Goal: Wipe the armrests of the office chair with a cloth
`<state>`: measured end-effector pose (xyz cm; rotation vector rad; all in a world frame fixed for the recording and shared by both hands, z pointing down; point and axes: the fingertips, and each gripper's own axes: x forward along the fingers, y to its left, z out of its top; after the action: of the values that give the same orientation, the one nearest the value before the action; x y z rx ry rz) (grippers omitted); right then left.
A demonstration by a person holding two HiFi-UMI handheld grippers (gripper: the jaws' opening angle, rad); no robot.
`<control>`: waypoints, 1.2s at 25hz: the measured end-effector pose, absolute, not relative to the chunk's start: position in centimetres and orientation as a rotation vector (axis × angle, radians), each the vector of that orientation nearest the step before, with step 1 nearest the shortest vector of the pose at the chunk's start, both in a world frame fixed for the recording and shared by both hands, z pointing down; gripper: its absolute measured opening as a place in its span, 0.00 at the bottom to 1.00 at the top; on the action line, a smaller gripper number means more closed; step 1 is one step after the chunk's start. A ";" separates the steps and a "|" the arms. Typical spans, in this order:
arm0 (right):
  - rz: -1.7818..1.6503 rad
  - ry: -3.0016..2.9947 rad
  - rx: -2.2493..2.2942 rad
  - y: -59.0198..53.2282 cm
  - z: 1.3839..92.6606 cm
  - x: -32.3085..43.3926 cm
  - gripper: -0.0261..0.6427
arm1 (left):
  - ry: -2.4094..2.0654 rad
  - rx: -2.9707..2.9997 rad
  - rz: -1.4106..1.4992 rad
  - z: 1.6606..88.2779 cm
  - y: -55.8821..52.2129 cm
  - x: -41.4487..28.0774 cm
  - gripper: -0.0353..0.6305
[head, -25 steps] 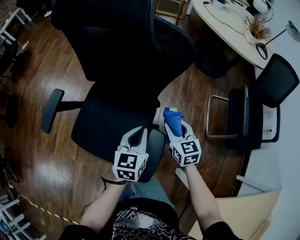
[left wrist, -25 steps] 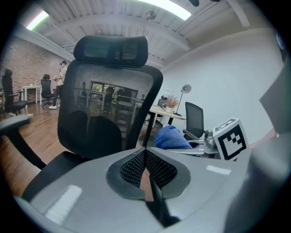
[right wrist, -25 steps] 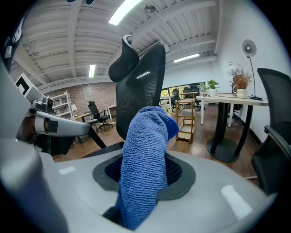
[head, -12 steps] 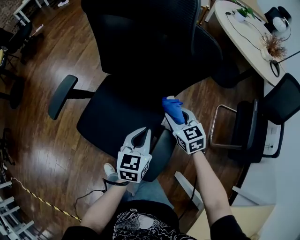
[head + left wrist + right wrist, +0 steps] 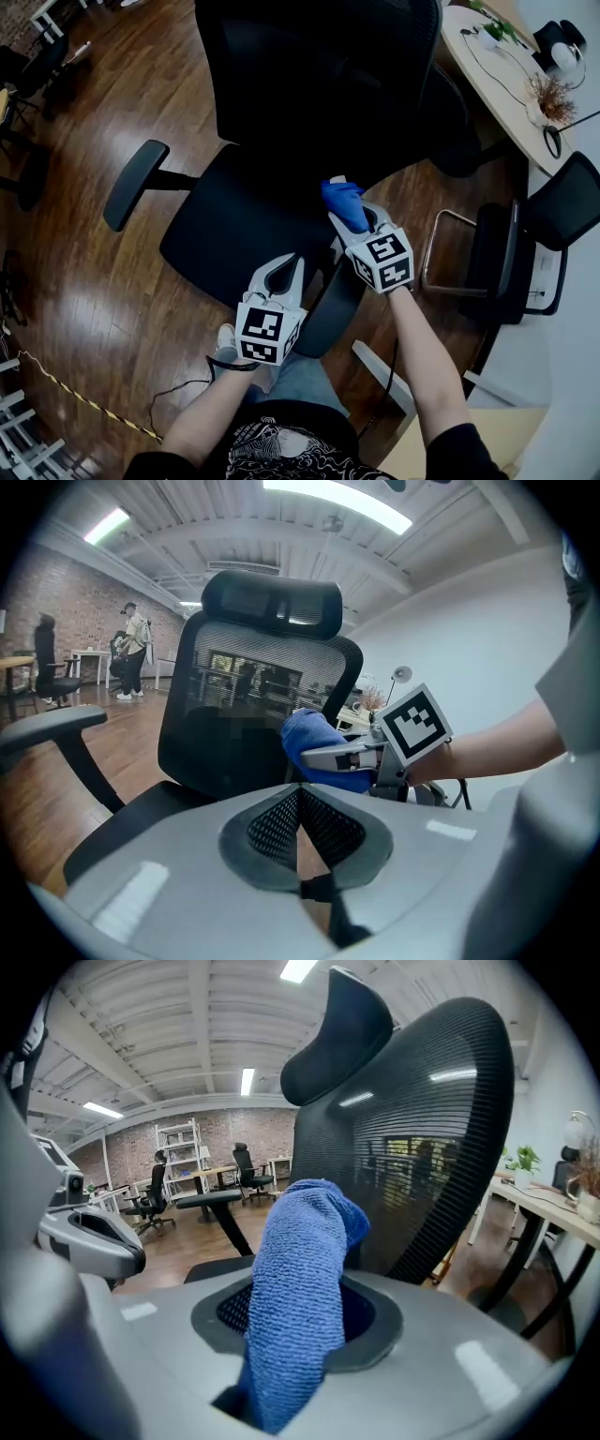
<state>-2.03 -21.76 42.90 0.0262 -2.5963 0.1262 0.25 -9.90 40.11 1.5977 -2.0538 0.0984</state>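
**A:** Where is the cloth, and what holds it?

**B:** The blue cloth point(image 5: 343, 202) is clamped in the right gripper point(image 5: 354, 225). Its jaws are closed on the cloth's lower part, and a thick folded bulge stands out past the tips. It hangs over the side edge of the office chair point(image 5: 281, 112) seat, at the far end of the near armrest point(image 5: 326, 314), close to the backrest. I cannot tell whether it touches the armrest.

**A:** And the left gripper?

**B:** The left gripper point(image 5: 281, 267) has its jaws drawn together on nothing, and it sits beside the same armrest. The other armrest point(image 5: 135, 184) is well apart, across the seat.

**A:** How will the cloth handle?

**B:** It looks like soft, light terry, limp and not fragile. Probably it grips the pad well but bunches easily. Holding it low, as it is held now, leaves the free fold to do the wiping.
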 end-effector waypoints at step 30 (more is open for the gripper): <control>0.367 -2.594 0.438 -3.1 41.6 2.1 0.25 | -1.825 1.885 0.125 39.0 0.0 -0.7 0.02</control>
<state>2.07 -3.15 41.61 0.4381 -2.5935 0.3671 -0.65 -0.02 38.99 1.8853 -1.8249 0.1252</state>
